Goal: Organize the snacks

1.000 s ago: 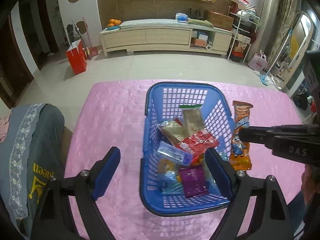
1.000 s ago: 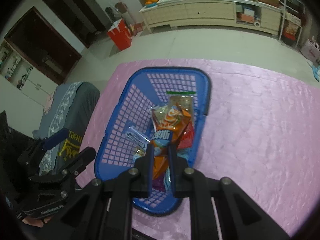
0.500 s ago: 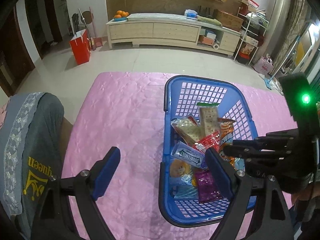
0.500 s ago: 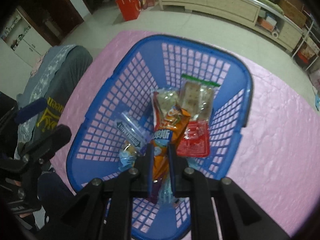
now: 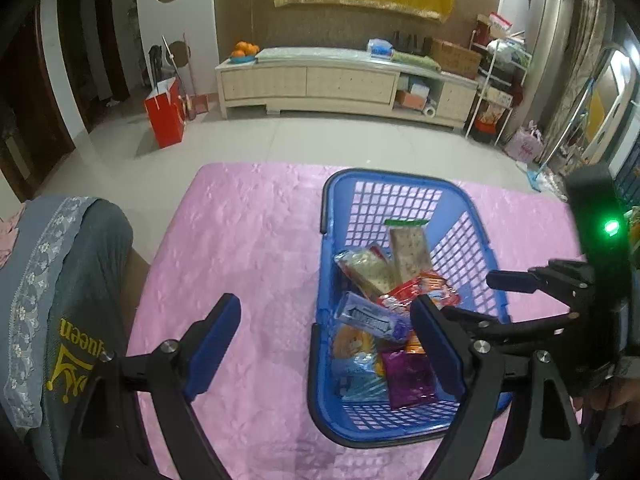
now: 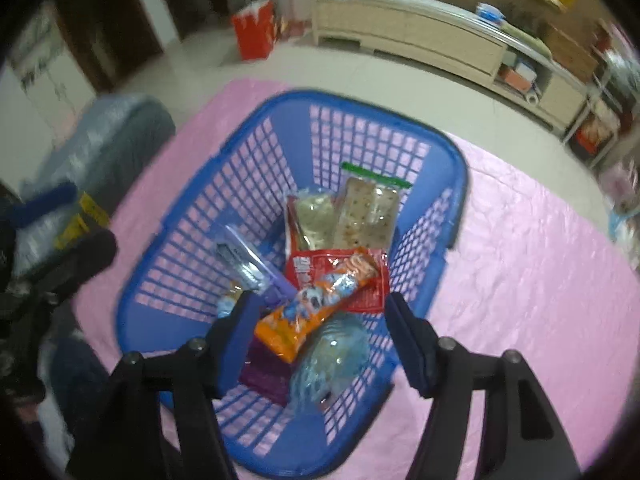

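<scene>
A blue plastic basket [image 6: 384,112] stands on the pink tablecloth and holds several snack packets. My right gripper [image 6: 319,300] hangs over the basket's near end, its jaws opening. The orange snack packet [image 6: 316,312] lies loose between them on a red packet [image 6: 308,268], and no pad touches it. Crackers with a green top [image 6: 368,208] lie further back. From the left wrist the basket [image 5: 392,176] is at centre right, with a purple packet [image 5: 408,376] inside. My left gripper [image 5: 324,308] is open and holds nothing. Its right finger is over the basket's left wall.
Bare pink tablecloth [image 5: 248,248] spreads left of the basket and also to its right [image 6: 540,280]. A chair draped in grey cloth [image 5: 60,300] stands at the table's left edge. Beyond the table are tiled floor, a red bag [image 5: 166,114] and a long low cabinet [image 5: 344,80].
My right gripper carried the orange packet over the basket, sank and let it go; the packet now lies on the other snacks. The left gripper stayed open and hardly moved.
</scene>
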A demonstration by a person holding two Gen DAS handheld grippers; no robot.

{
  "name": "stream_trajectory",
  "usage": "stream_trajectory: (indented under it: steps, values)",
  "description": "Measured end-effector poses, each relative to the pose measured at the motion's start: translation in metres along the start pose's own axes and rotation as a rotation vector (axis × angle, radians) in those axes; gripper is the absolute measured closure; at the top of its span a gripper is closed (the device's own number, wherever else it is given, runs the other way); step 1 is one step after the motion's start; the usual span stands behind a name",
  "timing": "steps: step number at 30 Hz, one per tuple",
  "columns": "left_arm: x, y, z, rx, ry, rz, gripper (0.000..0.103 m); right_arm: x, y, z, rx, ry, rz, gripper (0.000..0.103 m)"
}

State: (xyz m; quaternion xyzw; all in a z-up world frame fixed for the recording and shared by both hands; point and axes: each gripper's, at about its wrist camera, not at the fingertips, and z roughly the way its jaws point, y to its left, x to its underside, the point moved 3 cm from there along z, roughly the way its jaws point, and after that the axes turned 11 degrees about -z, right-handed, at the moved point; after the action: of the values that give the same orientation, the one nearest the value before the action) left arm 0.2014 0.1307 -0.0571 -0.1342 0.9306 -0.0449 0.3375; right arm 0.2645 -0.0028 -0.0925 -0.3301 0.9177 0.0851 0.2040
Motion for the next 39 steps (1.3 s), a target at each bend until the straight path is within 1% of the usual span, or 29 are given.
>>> stream_trajectory:
  steps: [3,5,7,8,10,13,17,20,22,24,26,28,29,31,34,36,37,39]
  values:
    - [0.003,-0.006,-0.015,0.015,-0.032,-0.015,0.018,0.013,-0.007,-0.022,-0.002,-0.058,0.055,0.033]
    - [0.007,-0.014,-0.026,0.043,-0.05,-0.019,0.018,0.02,-0.009,-0.035,0.006,-0.089,0.083,0.033]
    - [0.012,-0.02,-0.038,0.065,-0.07,-0.024,0.018,0.03,-0.012,-0.055,-0.019,-0.143,0.123,0.033]
    - [0.015,-0.024,-0.045,0.078,-0.084,-0.027,0.018,0.028,-0.013,-0.059,-0.025,-0.157,0.133,0.033]
    - [0.018,-0.029,-0.057,0.089,-0.112,-0.027,0.018,0.033,-0.014,-0.075,-0.024,-0.196,0.143,0.033]
    - [0.026,-0.037,-0.079,0.107,-0.171,-0.023,0.018,0.045,-0.012,-0.101,0.013,-0.252,0.133,0.033]
    - [0.042,-0.049,-0.109,0.13,-0.271,0.007,0.018,0.068,0.001,-0.137,0.098,-0.345,0.091,0.033]
    - [0.056,-0.057,-0.127,0.157,-0.313,0.022,0.018,0.082,0.009,-0.154,0.128,-0.399,0.072,0.033]
    - [0.067,-0.062,-0.138,0.177,-0.337,0.029,0.018,0.094,0.012,-0.166,0.129,-0.437,0.077,0.033]
    - [0.077,-0.068,-0.146,0.171,-0.364,0.047,0.018,0.104,0.013,-0.176,0.152,-0.458,0.081,0.027]
    - [0.087,-0.075,-0.151,0.165,-0.375,0.067,0.017,0.112,0.015,-0.184,0.19,-0.474,0.076,0.014]
    - [0.094,-0.078,-0.154,0.173,-0.374,0.063,0.017,0.121,0.015,-0.193,0.215,-0.496,0.074,0.008]
    - [0.098,-0.078,-0.155,0.183,-0.372,0.059,0.013,0.126,0.016,-0.196,0.222,-0.504,0.075,0.005]
    - [0.103,-0.078,-0.159,0.187,-0.385,0.052,0.011,0.136,0.018,-0.203,0.242,-0.522,0.082,0.0]
    - [0.109,-0.079,-0.165,0.192,-0.41,0.056,0.011,0.147,0.02,-0.211,0.277,-0.545,0.093,0.0]
    - [0.115,-0.083,-0.17,0.186,-0.422,0.069,0.006,0.154,0.022,-0.215,0.298,-0.558,0.098,0.0]
    - [0.116,-0.084,-0.172,0.182,-0.423,0.071,0.001,0.159,0.023,-0.217,0.307,-0.564,0.101,0.0]
    - [0.12,-0.088,-0.176,0.197,-0.428,0.084,0.001,0.165,0.028,-0.221,0.348,-0.565,0.102,0.0]
